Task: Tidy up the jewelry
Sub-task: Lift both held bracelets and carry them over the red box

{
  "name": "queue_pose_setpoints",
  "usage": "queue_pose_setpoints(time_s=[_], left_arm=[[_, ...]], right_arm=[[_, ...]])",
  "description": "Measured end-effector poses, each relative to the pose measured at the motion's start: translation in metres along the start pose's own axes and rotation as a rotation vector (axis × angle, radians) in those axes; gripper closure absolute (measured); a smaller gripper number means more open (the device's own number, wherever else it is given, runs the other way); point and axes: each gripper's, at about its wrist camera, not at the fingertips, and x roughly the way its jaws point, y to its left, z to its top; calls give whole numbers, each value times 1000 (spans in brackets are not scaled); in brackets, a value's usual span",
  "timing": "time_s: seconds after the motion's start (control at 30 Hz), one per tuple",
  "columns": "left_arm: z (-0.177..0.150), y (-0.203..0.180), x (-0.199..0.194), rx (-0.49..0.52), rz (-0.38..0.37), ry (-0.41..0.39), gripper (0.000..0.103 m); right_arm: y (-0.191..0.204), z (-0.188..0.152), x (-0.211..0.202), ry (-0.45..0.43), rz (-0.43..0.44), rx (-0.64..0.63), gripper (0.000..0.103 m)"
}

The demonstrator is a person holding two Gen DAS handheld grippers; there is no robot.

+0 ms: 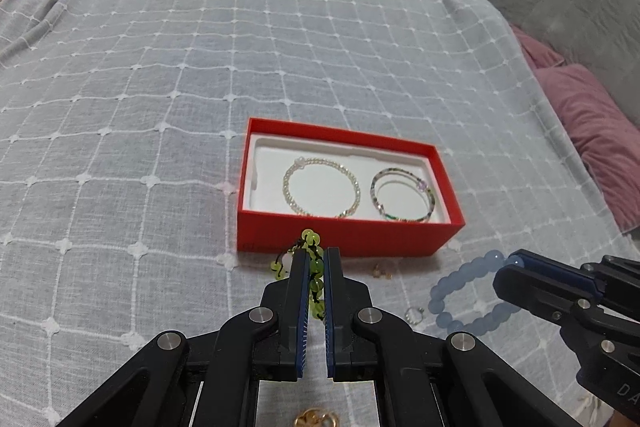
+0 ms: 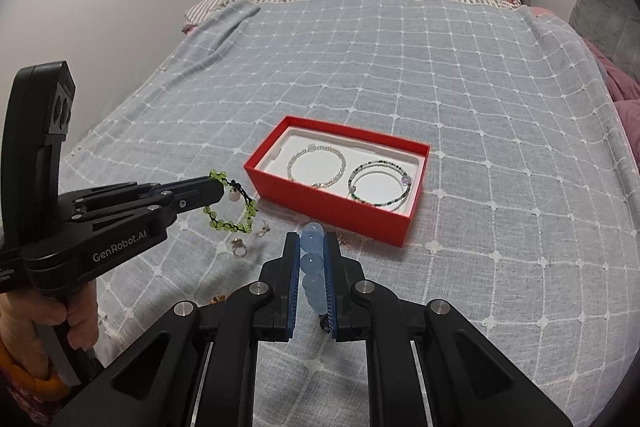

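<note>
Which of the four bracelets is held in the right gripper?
The pale blue bead bracelet, pinched by the right gripper. The left gripper holds the green one; the other two lie in the red box.

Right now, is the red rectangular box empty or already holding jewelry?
Holding jewelry: the red rectangular box has a clear beaded bracelet and a multicolored beaded bracelet inside.

A matt red cardboard box (image 1: 348, 235) sits on soft woven cloth bedspread (image 1: 160, 87). Translucent, glossy blue bead bracelet (image 2: 312, 267). Matt black plastic left gripper (image 1: 317, 259).

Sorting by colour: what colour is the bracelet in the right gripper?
Pale blue bracelet, clearest in the right wrist view.
</note>
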Motion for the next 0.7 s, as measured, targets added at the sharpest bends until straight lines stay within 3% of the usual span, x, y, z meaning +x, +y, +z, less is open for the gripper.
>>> queue_pose_setpoints(time_s=[0.3, 0.6, 0.7], left_arm=[[24, 0, 12, -48, -79, -43, 102], [48, 0, 37, -135, -229, -102, 102], [48, 11, 56, -164, -205, -81, 102]], right_arm=[[-13, 10, -1, -26, -15, 39, 91], [-27, 16, -4, -45, -37, 60, 91], [-32, 21, -7, -65, -45, 66, 91]])
